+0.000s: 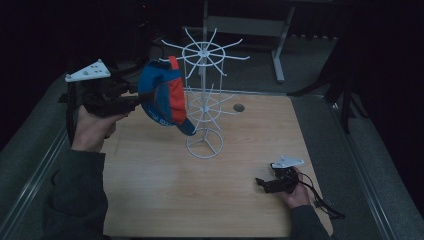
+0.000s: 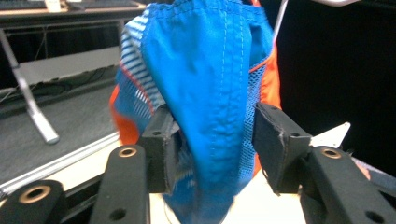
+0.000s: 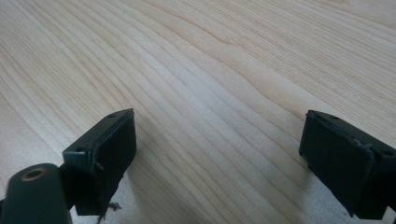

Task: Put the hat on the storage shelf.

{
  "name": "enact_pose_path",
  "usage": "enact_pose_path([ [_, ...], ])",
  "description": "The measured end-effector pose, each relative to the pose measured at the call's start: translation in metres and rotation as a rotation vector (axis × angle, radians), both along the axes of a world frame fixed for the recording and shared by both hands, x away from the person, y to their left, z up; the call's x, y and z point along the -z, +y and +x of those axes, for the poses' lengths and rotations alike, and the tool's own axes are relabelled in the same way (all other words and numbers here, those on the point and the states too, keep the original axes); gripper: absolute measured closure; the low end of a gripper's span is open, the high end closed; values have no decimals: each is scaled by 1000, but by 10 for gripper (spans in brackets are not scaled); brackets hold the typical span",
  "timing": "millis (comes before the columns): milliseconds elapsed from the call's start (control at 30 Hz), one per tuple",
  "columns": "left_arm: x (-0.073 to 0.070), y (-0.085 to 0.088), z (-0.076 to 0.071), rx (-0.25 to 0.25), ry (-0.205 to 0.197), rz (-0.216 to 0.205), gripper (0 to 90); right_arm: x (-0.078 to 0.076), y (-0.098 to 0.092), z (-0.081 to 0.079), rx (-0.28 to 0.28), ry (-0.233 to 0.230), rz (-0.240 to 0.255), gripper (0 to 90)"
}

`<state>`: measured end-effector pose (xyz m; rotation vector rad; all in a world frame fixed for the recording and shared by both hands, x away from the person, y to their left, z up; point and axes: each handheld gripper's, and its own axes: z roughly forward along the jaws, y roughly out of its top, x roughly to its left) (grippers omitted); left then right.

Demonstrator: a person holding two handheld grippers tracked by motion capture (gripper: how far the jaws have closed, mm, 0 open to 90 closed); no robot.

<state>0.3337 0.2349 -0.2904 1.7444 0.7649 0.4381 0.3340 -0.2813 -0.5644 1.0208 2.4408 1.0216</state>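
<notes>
The bench (image 1: 165, 200), a pale wooden top, is seen from above with a white wire rack (image 1: 204, 100) standing near the middle of its far half, closer to the far edge than to the near one. The rack has a round base, a central post and two tiers of spokes. A blue and orange cap (image 1: 164, 95) hangs on the left side of the rack, apparently from one of the upper spokes, with its peak pointing down toward the bench.

The left gripper (image 1: 131, 97) is held up in the air above the far left corner, level with the cap. In the left gripper view its jaws are spread on either side of the blue fabric (image 2: 210, 93): the cloth lies between the pads (image 2: 161, 144), brushing one of them perhaps, but is not pinched. The right gripper (image 1: 260, 183) rests low near the near right corner, well apart from the rack, its jaws spread wide over bare wood with nothing between them.

The step in hand is judged to be the release of the cap onto the rack. The next move would call for the left gripper to be drawn straight back, away from the cloth, so that the cap is not dragged off its spoke.
</notes>
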Motion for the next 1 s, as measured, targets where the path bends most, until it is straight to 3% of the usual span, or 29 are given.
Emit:
enact_pose_path([
  [233, 2, -6, -1, -50, 4, 59, 416, 0, 0, 0, 0, -1, 0, 107],
  [533, 4, 2, -1, -119, 0, 37, 375, 0, 0, 0, -1, 1, 1, 107],
  [733, 2, 5, -4, -133, -9, 35, 362, 0, 0, 0, 0, 1, 1, 107],
  [1000, 1, 4, -9, -173, -29, 67, 358, 0, 0, 0, -1, 0, 0, 107],
])
